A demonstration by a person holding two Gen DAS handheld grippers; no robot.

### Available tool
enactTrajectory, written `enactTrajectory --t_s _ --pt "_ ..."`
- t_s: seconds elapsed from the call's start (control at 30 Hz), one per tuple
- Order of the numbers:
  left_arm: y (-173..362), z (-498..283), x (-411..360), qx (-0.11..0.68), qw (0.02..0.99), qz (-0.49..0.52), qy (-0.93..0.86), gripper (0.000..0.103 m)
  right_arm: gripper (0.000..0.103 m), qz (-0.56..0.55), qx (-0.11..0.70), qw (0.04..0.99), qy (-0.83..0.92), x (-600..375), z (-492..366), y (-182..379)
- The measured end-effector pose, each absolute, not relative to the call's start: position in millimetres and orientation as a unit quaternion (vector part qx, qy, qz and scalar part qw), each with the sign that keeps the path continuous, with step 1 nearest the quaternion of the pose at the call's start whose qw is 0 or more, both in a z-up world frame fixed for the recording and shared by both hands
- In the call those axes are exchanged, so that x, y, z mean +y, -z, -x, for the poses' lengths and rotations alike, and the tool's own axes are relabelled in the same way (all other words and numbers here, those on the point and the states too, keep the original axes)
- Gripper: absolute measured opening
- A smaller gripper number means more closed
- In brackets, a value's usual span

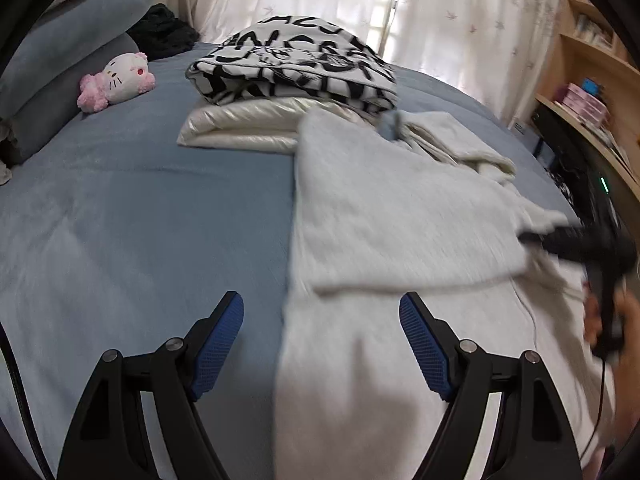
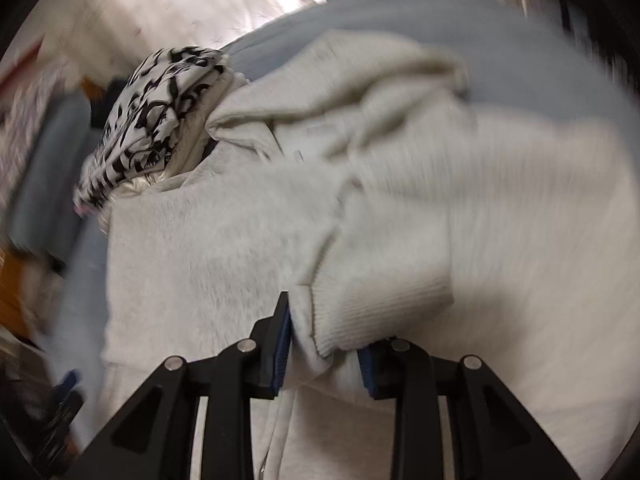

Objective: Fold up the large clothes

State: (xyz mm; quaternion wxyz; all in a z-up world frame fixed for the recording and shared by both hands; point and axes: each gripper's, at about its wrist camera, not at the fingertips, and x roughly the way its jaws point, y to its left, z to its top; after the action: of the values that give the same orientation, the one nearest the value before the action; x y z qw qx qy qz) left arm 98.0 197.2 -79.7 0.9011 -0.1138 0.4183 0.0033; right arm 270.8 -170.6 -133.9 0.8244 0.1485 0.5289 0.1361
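Mid-fold on the blue bed (image 1: 120,208): the right gripper (image 2: 324,354) was clamped on the ribbed cuff of a pale grey sweatshirt (image 1: 380,216), while the left gripper (image 1: 320,340) hovered apart above it. Next, seemingly, laying the sleeve across the body.

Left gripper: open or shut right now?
Open. The left gripper has its blue pads spread wide above the grey sweatshirt, with nothing between them.
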Motion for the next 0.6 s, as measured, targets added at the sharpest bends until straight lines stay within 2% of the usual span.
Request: enactTrajectory --t_s 0.07,0.1,0.27,0.6 --pt "82.8 -119.2 208.5 0.429 0.894 0.128 -0.009 0.079 0.042 -0.192 0.519 0.818 -0.154 -181.1 -264.1 136.7" --pt "85.2 -131.7 215.8 0.436 0.888 0.142 -0.008 0.079 0.044 -0.203 0.514 0.818 -0.159 -184.4 -261.9 136.2" --pt "93.7 -174.2 227.5 0.455 0.872 0.177 -0.003 0.079 0.044 -0.209 0.497 0.826 -0.163 -182.1 -259.4 133.2" --pt "137.9 -254.7 203.6 0.511 0.846 0.148 -0.010 0.079 0.044 -0.180 0.480 0.839 -0.183 -154.4 -261.6 135.1"
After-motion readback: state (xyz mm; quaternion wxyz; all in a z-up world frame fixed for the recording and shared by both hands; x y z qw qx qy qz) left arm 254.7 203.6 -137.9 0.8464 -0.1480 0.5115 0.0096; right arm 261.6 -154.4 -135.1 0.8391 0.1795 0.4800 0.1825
